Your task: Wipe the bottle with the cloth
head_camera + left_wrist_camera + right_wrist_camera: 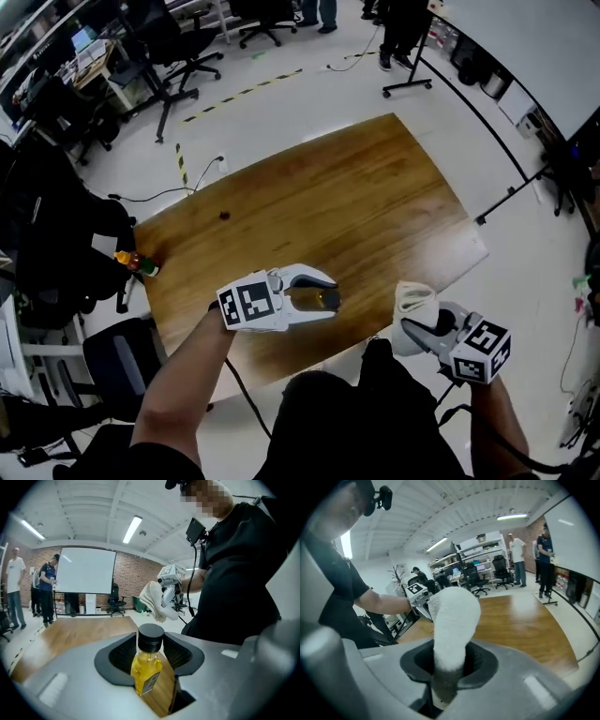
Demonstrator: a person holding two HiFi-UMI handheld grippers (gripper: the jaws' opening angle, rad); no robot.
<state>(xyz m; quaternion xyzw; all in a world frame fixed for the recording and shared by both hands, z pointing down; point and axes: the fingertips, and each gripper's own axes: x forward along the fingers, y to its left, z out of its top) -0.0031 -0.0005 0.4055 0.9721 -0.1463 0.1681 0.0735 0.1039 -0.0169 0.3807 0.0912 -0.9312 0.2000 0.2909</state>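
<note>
The left tongs point(324, 298) pinch a small clear bottle of yellow liquid point(146, 668) just below its round black cap point(151, 637). Their dark, finely textured pads point(122, 658) press on either side of the neck. The bottle hangs tilted above the near edge of the counter point(356, 197) and does not stand on it. A label sits low on its glossy body, the print too small to read.

The counter is a broad slab of brown wood with visible grain, a polished sheen and rounded corners.

The right tongs point(411, 326) are clamped on a white cloth of nubbly terry point(453, 620). It is folded into a thick roll that stands up out of them with a rounded top, and its lower end lies in shadow between the pads. In the head view the cloth is held off the counter's near right edge, close to the person's dark clothing. It is near the bottle but does not touch it.

Both grippers have smooth, pale grey shells with curved edges. The left cube point(251, 302) and the right cube point(481, 352) bear black-and-white square markers.

A small dark spot point(223, 215) marks the wood farther back. A small orange and green object point(138, 263) sits at the counter's far left corner, too small to identify. Black wheeled office chairs point(178, 47) stand on the pale floor beyond. The left gripper view shows a flat white screen point(86, 571) in front of a red brick wall point(136, 576)
</note>
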